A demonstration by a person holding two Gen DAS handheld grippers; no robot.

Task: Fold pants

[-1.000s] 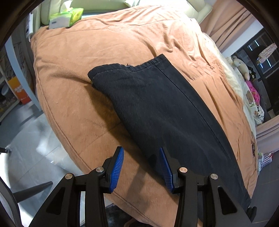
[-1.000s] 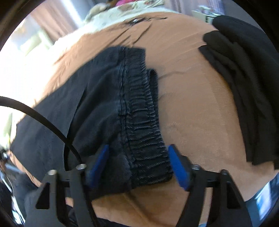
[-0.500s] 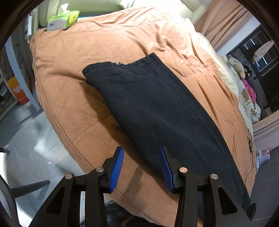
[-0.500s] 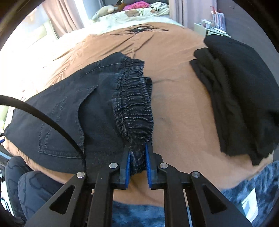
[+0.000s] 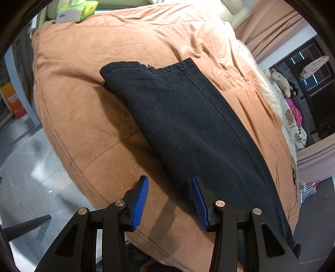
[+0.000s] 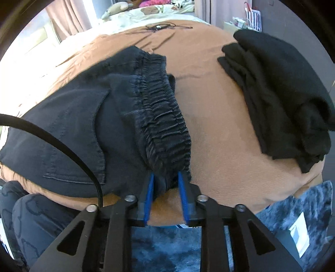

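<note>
Hovering over the near edge of the bed, the left gripper (image 5: 169,195) is standing partly open with nothing between its blue pads (image 5: 140,200); the side edge of the pant leg is lying just ahead of the right-hand pad, and whether they touch I cannot tell. The black pants (image 5: 188,125) are lying folded lengthwise across the tan blanket (image 5: 83,94), the hem end pointing toward the far left corner. A green tissue pack (image 5: 76,9) is sitting at the far edge of the bed, and grey floor tiles (image 5: 25,159) are showing at the left. Stuffed toys (image 5: 282,80) are piling up on pale bedding at the right.

Moving to the right gripper (image 6: 166,189), its jaws are opening, and the bunched corner of the elastic waistband (image 6: 165,117) is sitting between the pads (image 6: 149,198), which look to be just clear of the cloth. The back pocket (image 6: 69,136) is facing up to the left. A black cable (image 6: 52,140) is arcing across the left side. Well apart on the right, a stack of folded black garments (image 6: 278,98) is resting on the blanket. A blue shaggy rug (image 6: 167,246) is lying below the bed's edge. A person's patterned trouser leg (image 6: 31,219) is showing at the lower left, mostly cut off. A tangle of cords (image 6: 161,26) at the far side is too small to make out.
</note>
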